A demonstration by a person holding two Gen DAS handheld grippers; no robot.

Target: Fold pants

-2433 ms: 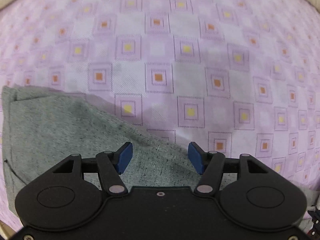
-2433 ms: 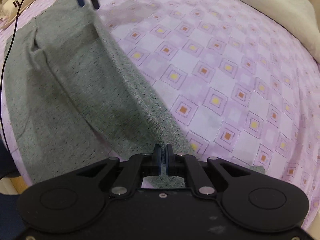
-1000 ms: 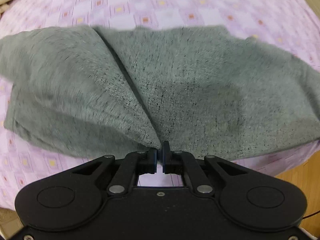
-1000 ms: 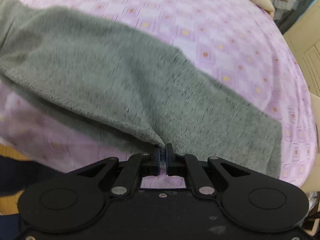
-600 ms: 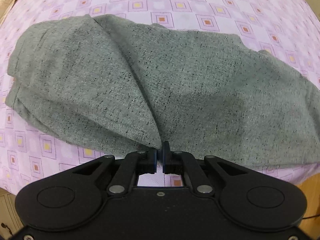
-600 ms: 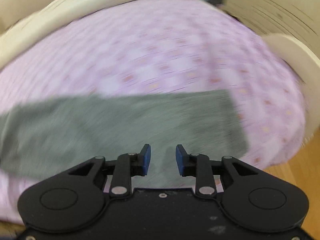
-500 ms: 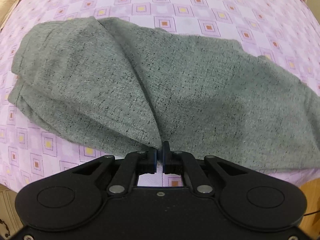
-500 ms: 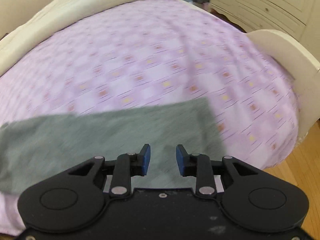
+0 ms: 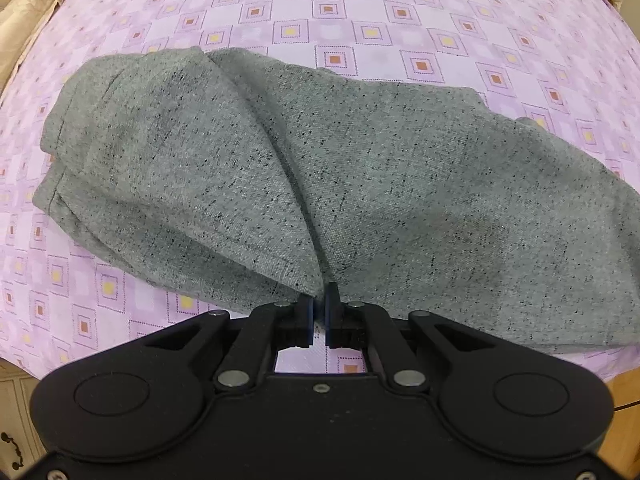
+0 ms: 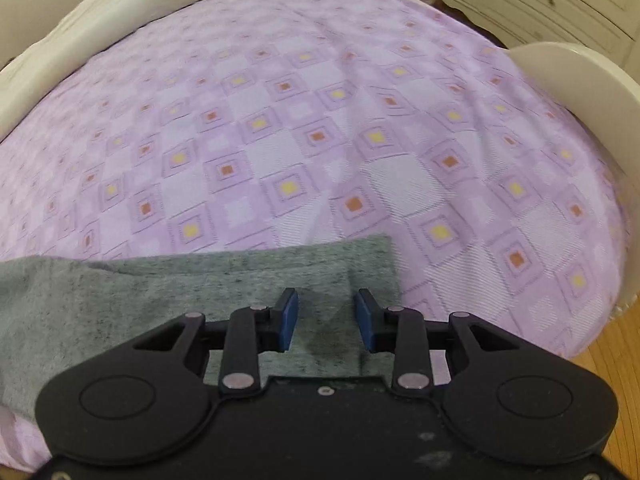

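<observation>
The pants [image 9: 400, 184] ahead of the left tool [image 9: 320, 316] are a matt grey woven cloth flecked with dark specks, lying on the bed's lilac sheet [image 9: 360, 12], a textured fabric with woven-in squares. Both tools, the right tool [image 10: 326, 316] included, are matt black plastic with small shiny metal pins and smooth blue pads [image 10: 289, 316]. Beyond the sheet to the right tool's right lies glossy wooden floor [image 10: 616, 336].
</observation>
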